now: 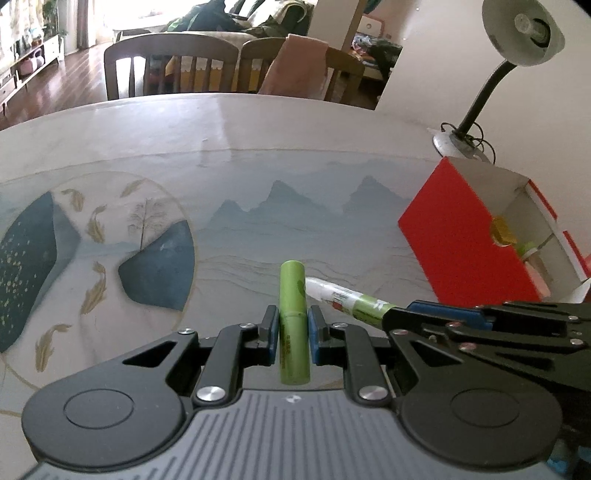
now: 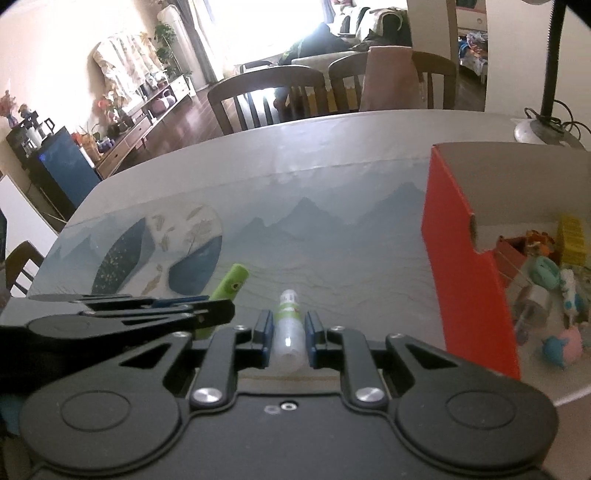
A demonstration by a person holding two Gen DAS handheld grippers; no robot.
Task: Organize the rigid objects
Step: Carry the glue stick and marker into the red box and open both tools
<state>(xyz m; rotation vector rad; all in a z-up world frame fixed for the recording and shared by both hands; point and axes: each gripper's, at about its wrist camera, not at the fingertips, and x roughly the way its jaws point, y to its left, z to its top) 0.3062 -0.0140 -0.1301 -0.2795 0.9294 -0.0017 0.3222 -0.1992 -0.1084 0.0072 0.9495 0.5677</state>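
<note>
holding both loads clear of the table (image 1: 147,147), i had the left gripper (image 1: 291,321) clamped on the green tube (image 1: 292,314) and the right gripper (image 2: 289,328) clamped on the white squeeze tube (image 2: 288,325), the two tips nearly touching. i judged the clean move was to swing right to the red box (image 2: 469,280), one tube at a time, jaws kept tight, releasing low inside. the box already held small toys (image 2: 561,343) and a yellow block (image 2: 572,240).

Gooseneck desk lamp (image 1: 524,33), wooden chairs (image 1: 170,66), pink cloth (image 1: 295,62) over one chair
</note>
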